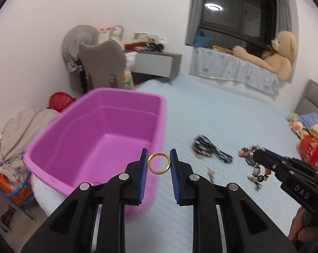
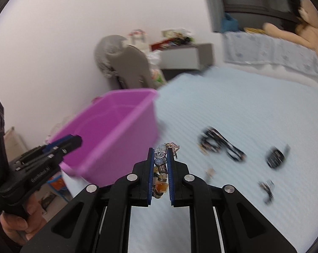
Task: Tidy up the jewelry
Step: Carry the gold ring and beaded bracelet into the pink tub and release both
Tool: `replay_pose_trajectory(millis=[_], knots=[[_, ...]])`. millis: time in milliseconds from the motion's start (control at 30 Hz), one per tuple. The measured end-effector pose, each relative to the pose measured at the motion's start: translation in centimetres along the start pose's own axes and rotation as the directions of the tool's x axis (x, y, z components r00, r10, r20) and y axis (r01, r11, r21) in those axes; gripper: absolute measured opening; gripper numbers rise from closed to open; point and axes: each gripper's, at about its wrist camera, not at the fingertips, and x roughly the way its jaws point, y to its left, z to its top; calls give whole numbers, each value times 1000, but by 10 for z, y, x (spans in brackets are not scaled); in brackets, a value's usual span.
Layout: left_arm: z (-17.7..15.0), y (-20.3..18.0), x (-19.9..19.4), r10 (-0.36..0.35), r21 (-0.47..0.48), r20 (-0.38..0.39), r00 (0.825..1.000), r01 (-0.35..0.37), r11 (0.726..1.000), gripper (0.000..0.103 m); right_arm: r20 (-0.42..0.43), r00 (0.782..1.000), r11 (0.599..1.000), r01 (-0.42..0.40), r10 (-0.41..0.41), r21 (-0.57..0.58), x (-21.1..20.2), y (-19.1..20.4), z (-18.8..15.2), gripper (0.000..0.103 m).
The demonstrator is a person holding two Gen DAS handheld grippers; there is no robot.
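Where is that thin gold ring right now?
In the left wrist view, the thin gold ring sits pinched in the left gripper, just right of the purple plastic tub.

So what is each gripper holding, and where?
Left gripper: gold ring, pinched across its outer edge. Right gripper: beaded bracelet, bunched between the pads.

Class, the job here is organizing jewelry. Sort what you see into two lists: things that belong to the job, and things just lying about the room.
Belongs to the job:
- gold ring, in the left hand-held gripper
- beaded bracelet, in the right hand-held gripper
- pink tub
- black jewelry on the bed

Lying about:
- teddy bear
- chair
- red basket
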Motion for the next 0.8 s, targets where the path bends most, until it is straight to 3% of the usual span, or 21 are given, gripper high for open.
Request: replay_pose_trajectory(millis=[233, 367, 600, 800], knots=[[38, 66, 15, 83, -60, -13, 996, -83, 995, 21, -17, 992, 989, -129, 128, -70, 58, 61, 56, 12], [47, 99, 37, 121, -112, -54, 991, -126, 986, 21, -76, 982, 980, -181, 175, -79, 103, 84, 74, 12], [44, 128, 82, 157, -144, -158, 975, -181, 973, 21, -194, 967, 976, -190, 168, -103, 169, 105, 78, 12], [39, 134, 106, 173, -153, -236, 956, -213, 965, 21, -293, 946, 983, -167, 138, -75, 210, 100, 73, 12]])
